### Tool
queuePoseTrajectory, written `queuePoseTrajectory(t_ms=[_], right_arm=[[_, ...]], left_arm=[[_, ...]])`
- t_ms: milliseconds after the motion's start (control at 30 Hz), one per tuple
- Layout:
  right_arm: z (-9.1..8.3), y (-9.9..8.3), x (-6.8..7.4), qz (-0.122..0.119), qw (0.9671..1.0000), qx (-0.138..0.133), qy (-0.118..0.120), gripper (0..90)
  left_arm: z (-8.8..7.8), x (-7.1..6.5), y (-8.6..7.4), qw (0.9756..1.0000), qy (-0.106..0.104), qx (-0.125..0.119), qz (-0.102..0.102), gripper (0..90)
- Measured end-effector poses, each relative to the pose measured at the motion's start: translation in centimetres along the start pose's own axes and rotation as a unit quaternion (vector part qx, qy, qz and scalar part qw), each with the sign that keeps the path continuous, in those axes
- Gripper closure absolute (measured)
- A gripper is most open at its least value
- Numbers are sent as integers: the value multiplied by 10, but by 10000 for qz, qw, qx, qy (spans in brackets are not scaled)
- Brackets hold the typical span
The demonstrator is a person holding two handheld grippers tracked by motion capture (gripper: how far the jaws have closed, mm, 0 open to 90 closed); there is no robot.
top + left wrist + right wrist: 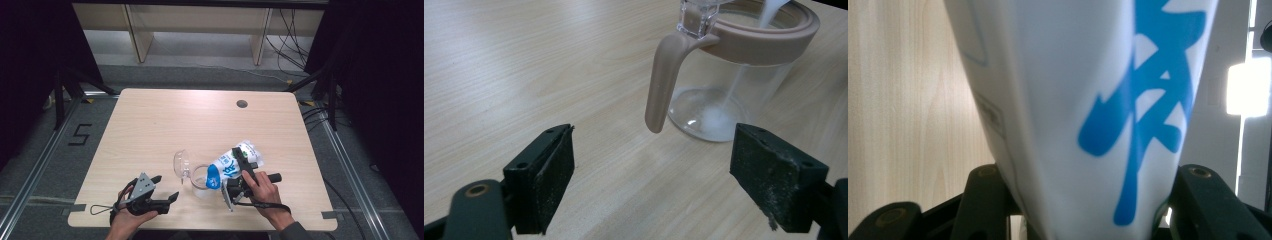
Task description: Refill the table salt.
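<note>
**White bag tipped over clear jar as powder streams in**

While the left hand-held gripper (167, 201) rests low on the near edge of the tabletop (150, 125), its black jaws stand wide apart with nothing between them, the rough pads (555, 172) dusted with pale specks. Just beyond those jaws, in the left gripper view, stands the clear jar (729, 95): a round, see-through vessel with a smooth beige rim ring and a curved beige handle that hangs down its side. A thin white stream falls inside it onto a small pale heap on the glassy bottom. In the high view, the jar's clear domed lid (181, 164) stands hinged open on the side away from the bag.

To the right, the right hand-held gripper (239, 176) is clamped on the white bag (229, 167), a soft, glossy pouch printed with large blue characters and a touch of green at its far end. The bag is tilted, its lower blue-marked corner over the jar's mouth and its far end raised toward the middle of the tabletop. In the right gripper view the pouch narrows between the two black jaws, which press on both sides of it.

The tabletop is pale wood-grain laminate with rounded corners and a dark round cable hole (242, 104) near its far edge.
</note>
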State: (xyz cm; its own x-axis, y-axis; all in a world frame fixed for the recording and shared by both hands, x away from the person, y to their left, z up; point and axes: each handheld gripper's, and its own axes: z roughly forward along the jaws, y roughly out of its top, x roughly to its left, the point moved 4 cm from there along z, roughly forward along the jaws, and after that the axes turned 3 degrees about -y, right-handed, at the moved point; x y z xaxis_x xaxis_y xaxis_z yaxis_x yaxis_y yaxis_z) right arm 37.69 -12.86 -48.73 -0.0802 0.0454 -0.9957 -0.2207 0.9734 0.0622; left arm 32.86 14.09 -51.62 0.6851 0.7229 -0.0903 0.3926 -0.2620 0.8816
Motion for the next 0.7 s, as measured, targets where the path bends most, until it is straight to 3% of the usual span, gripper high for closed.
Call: queuePoseTrajectory(t_ms=[433, 500, 700], right_arm=[[-1, 0, -1, -66, 10000, 61, -33, 530], [-1, 2, -6, -420, 9991, -30, -100, 530], [-1, 2, -6, -387, 9992, -17, -95, 531]], left_arm=[[0, 0, 0, 10000, -35, -36, -39, 175], [0, 0, 0, 10000, -2, -9, -6, 175], [0, 0, 0, 10000, 0, -6, -5, 175]])
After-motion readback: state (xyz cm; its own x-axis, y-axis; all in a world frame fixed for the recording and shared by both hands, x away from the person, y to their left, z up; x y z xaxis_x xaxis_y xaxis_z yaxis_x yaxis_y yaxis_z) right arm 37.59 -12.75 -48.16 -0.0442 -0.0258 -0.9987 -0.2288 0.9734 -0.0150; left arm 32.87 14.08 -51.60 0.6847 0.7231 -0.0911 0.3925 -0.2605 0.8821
